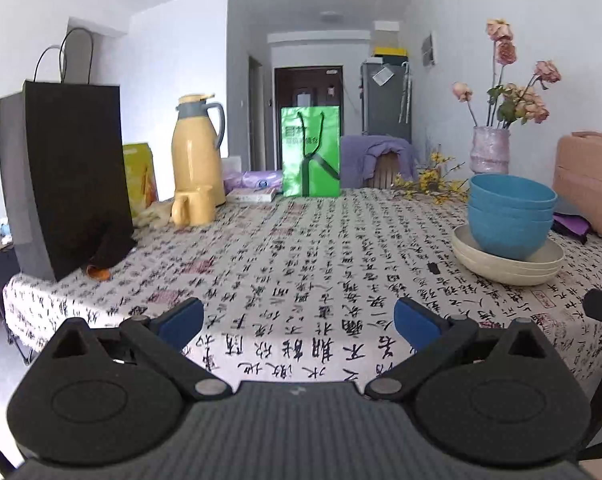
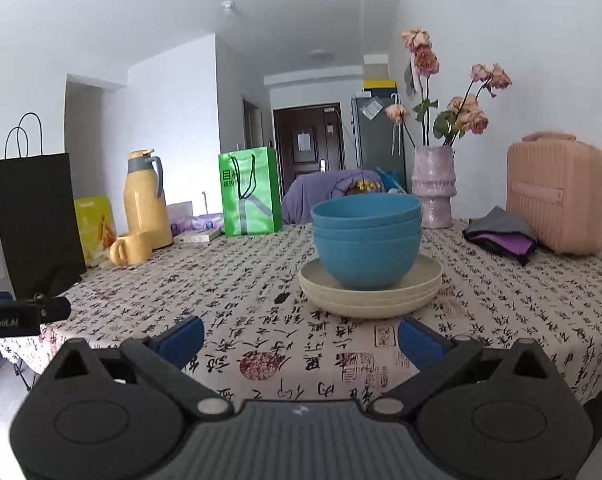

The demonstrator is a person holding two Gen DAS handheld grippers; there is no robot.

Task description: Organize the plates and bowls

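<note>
Item: nested blue bowls (image 2: 367, 240), three rims countable, seated upright in a stack of cream plates (image 2: 371, 294), also about three. The whole pile stood on the calligraphy-print tablecloth (image 2: 261, 280), toward the right half of the table, just in front of the pink vase of dried roses (image 2: 433, 192).

Left gripper (image 1: 299, 322): fingers spread wide, nothing between them, held low over the near edge of the cloth, the pile well off to its right.

Right gripper (image 2: 301, 340): fingers likewise spread and empty, facing the pile squarely, near but not touching.

Condition: plates and bowls lay sorted by kind and gathered into one pile. That arrangement fitted either a finished tidy-up or a pile awaiting separation; the views did not settle which.

Handling note, as a judgement: the bowls rested loose on the plates, so any grip on the plates' rim would call for a level lift, lest the bowls slide. Rims looked thin and smooth; a grip well past the lip would hold better.

Nearby: yellow thermos jug (image 2: 145, 200), green gift bag (image 2: 249, 192), pink case (image 2: 557, 192).
</note>
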